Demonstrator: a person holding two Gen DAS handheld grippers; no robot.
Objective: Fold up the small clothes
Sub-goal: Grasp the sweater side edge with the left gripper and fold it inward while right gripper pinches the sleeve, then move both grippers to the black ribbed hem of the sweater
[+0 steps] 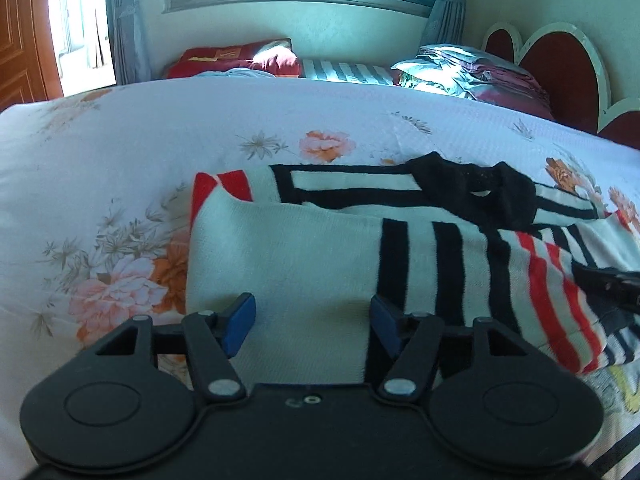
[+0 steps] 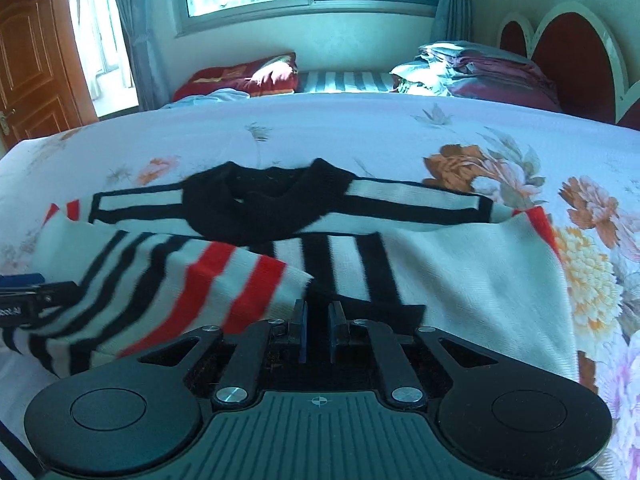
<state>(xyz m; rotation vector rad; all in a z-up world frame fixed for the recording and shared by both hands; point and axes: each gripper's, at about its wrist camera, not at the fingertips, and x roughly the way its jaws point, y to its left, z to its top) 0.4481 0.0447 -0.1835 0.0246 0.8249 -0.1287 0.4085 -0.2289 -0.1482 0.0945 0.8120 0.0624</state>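
Sweater (image 1: pixel 312 248) lies across the bed (image 1: pixel 120 152), long axis crosswise, directly under both tongs. Left tongs (image 1: pixel 312 320) gape wide, empty; right tongs (image 2: pixel 318 334) sit nearly closed beside the striped sleeve (image 2: pixel 192 288).

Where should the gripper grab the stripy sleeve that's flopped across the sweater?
I'd grab the sleeve at its red-striped cuff end. That edge lies loose on top of the sweater, right in front of the right gripper. Come in low from the near side, so one of the fingers can slide under the edge and pinch only that layer.
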